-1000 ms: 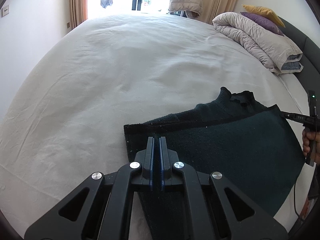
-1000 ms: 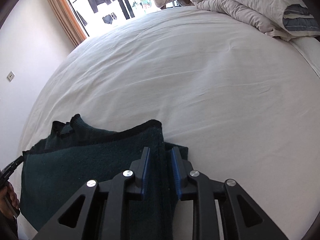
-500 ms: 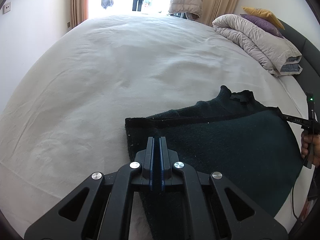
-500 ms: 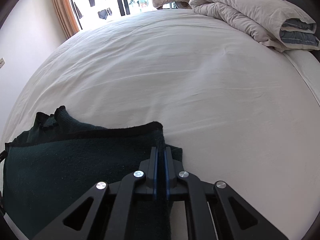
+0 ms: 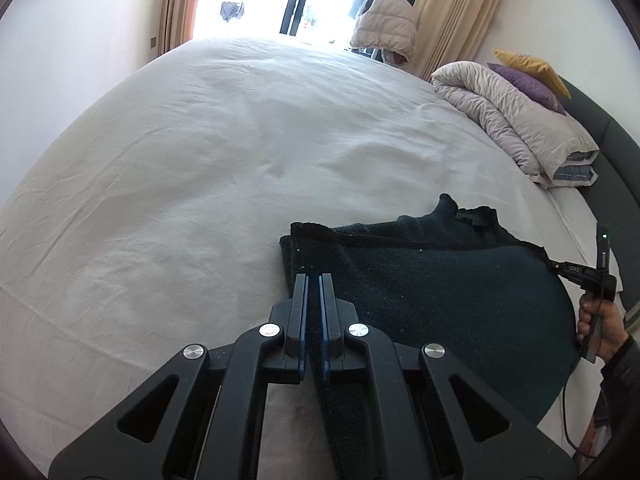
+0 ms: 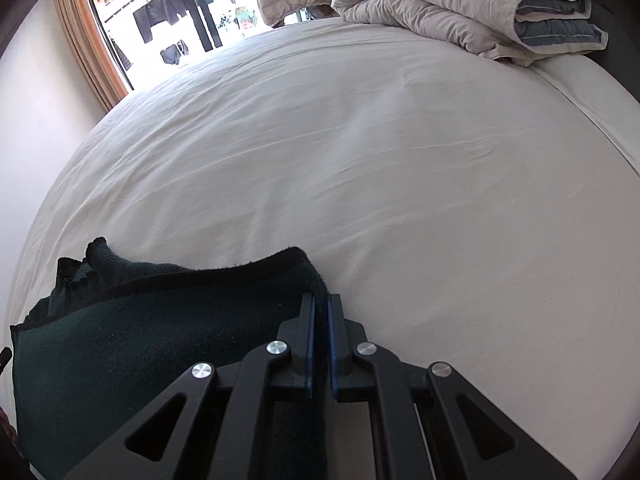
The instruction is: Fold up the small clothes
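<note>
Lying on the white bed sheet (image 5: 200, 184): dark green garment (image 5: 440, 300), knitted, black-edged, lower part cut off by both frames. Left gripper (image 5: 313, 280) clenched on its left edge; right gripper (image 6: 321, 300) clenched on its right corner. Left view only: right hand (image 5: 600, 328), yellow cushion (image 5: 528, 68). Fold layers hard to separate.

garment (image 5: 440, 292): dark green knit cloth, fuzzy and matt, between both grippers' pads
sheet (image 5: 200, 184): white woven cloth, matt, faintly creased, ahead of the fingers
left gripper (image 5: 313, 280): matt black plastic, blue pads, shiny metal screws
right gripper (image 6: 320, 300): same black plastic, blue pads, metal screws
duvet (image 6: 440, 4): pale crinkled cloth, matt, far ahead
</note>
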